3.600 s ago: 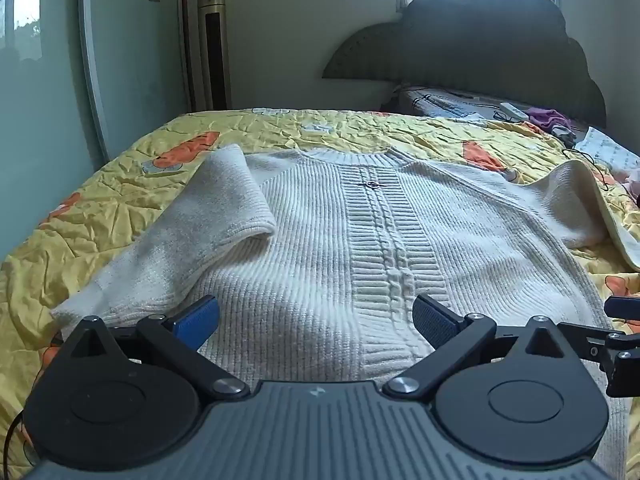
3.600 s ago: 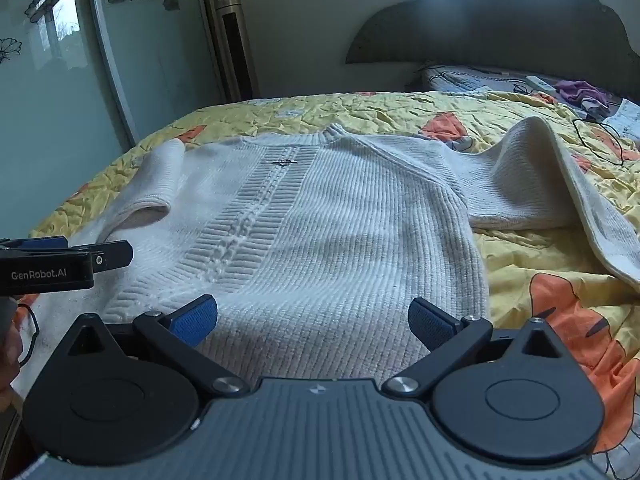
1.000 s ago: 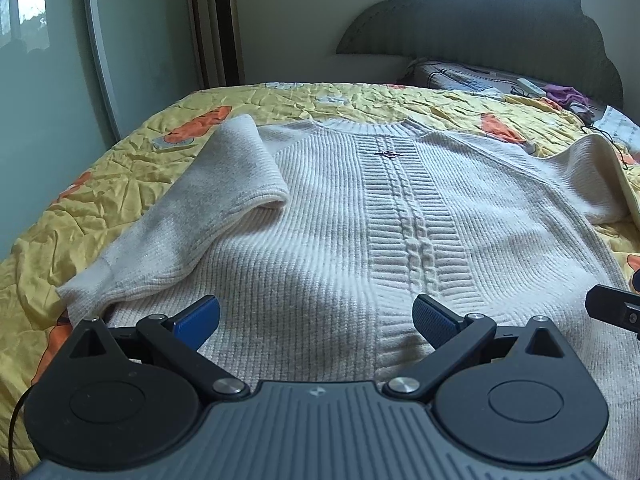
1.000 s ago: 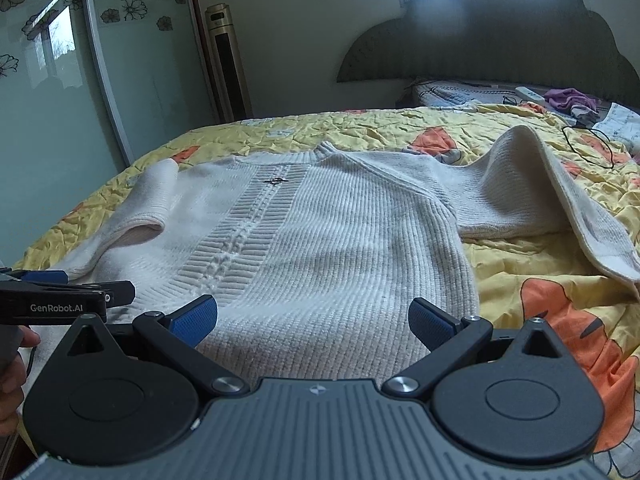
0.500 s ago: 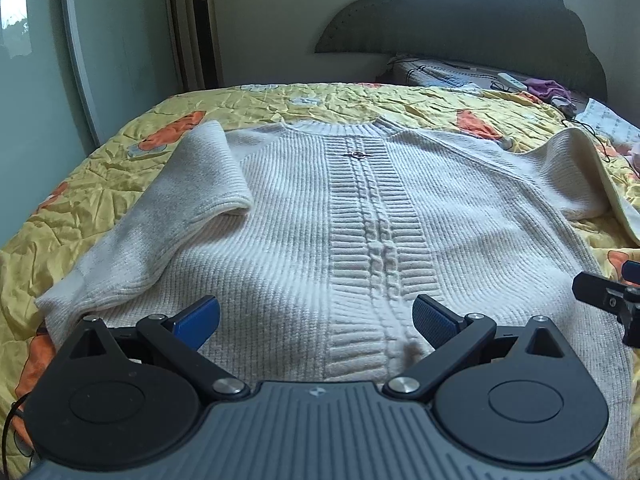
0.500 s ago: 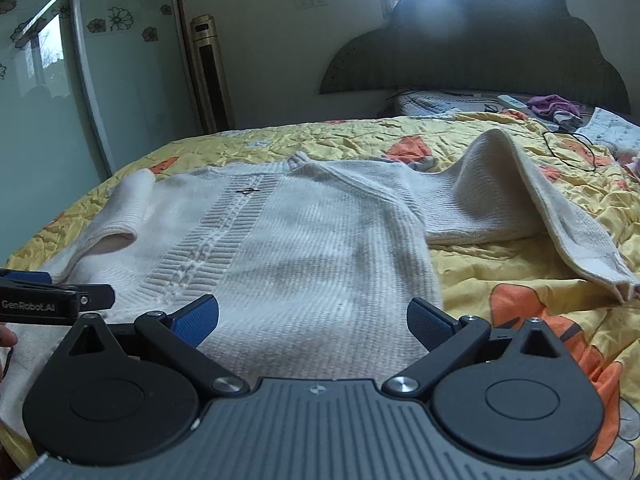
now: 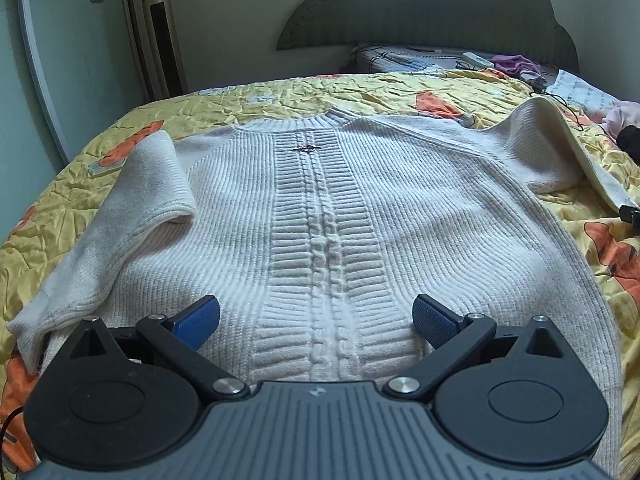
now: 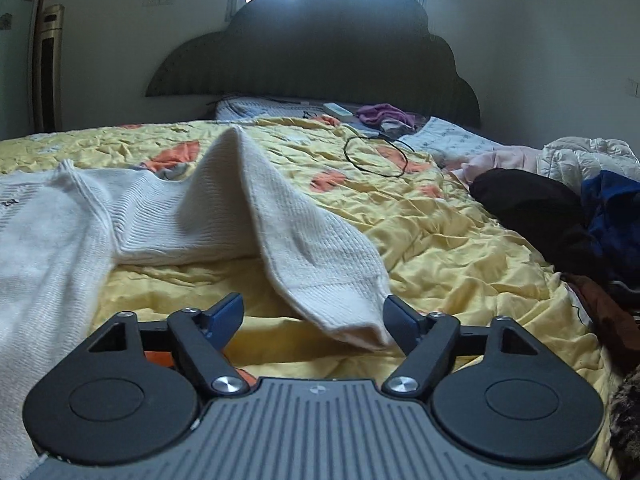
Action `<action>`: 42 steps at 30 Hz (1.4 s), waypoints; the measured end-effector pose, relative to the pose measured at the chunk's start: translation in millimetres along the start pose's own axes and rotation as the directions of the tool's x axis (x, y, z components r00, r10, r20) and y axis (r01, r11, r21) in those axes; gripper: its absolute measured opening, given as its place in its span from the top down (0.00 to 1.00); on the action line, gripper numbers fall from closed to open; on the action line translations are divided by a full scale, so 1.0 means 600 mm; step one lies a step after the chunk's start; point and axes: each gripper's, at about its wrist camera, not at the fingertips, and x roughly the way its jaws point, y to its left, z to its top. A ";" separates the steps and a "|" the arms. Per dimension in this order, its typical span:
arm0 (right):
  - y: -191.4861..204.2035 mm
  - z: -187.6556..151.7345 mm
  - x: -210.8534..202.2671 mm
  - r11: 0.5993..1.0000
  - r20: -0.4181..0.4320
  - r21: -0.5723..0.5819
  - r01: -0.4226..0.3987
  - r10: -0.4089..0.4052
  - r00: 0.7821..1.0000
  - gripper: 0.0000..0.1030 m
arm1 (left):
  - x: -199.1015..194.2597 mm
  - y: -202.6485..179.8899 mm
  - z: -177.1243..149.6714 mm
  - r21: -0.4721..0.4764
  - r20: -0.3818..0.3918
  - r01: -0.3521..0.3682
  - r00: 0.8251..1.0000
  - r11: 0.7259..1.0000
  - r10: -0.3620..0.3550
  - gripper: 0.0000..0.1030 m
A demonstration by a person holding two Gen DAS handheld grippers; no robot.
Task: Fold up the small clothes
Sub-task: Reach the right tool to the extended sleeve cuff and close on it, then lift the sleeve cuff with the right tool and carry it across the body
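A cream knitted sweater [image 7: 320, 208] lies flat, front up, on the yellow bedspread [image 7: 360, 92]. Its left sleeve [image 7: 132, 200] is bent and lies along the body's edge. My left gripper [image 7: 316, 316] is open and empty, just above the hem at the sweater's middle. In the right wrist view the right sleeve [image 8: 280, 224] arches up and runs toward me. Its cuff [image 8: 352, 324] lies between the blue pads of my right gripper [image 8: 316, 318], which is open around it.
A pile of dark and blue clothes [image 8: 568, 216] lies on the bed at the right. A black cable loop [image 8: 376, 156], a remote and purple cloth sit near the dark headboard [image 8: 320, 52]. A tower fan [image 7: 162, 36] stands by the wall.
My right gripper has swung right, away from the sweater's body, and now has the right sleeve's cuff between its open fingers. My left gripper has centred on the hem.
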 end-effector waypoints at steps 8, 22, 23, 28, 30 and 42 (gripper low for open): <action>-0.022 -0.007 0.053 1.000 -0.075 -0.029 -0.007 0.005 0.997 0.77 | 0.004 -0.001 0.002 -0.004 -0.003 0.004 1.000 1.000 -0.004 0.00; -0.211 0.016 0.093 0.520 0.082 0.740 -0.426 0.560 0.825 0.91 | 0.013 0.002 0.004 -0.012 -0.018 0.009 1.000 1.000 -0.009 0.00; -0.215 0.015 0.095 0.468 0.111 0.764 -0.445 0.584 0.804 0.91 | 0.014 0.003 0.005 -0.015 -0.020 0.011 1.000 1.000 -0.011 0.00; -0.205 0.023 0.094 0.284 0.236 0.800 -0.529 0.661 0.712 0.90 | 0.016 0.006 0.009 -0.020 -0.020 0.014 1.000 1.000 -0.014 0.00; -0.193 0.034 0.092 0.259 0.266 0.789 -0.557 0.673 0.690 0.90 | 0.014 0.006 0.010 -0.017 -0.013 0.008 1.000 1.000 -0.008 0.00; -0.105 0.112 0.109 0.320 0.247 0.716 -0.621 0.716 0.653 0.90 | 0.016 0.012 0.006 -0.038 -0.026 0.010 1.000 0.999 -0.011 0.00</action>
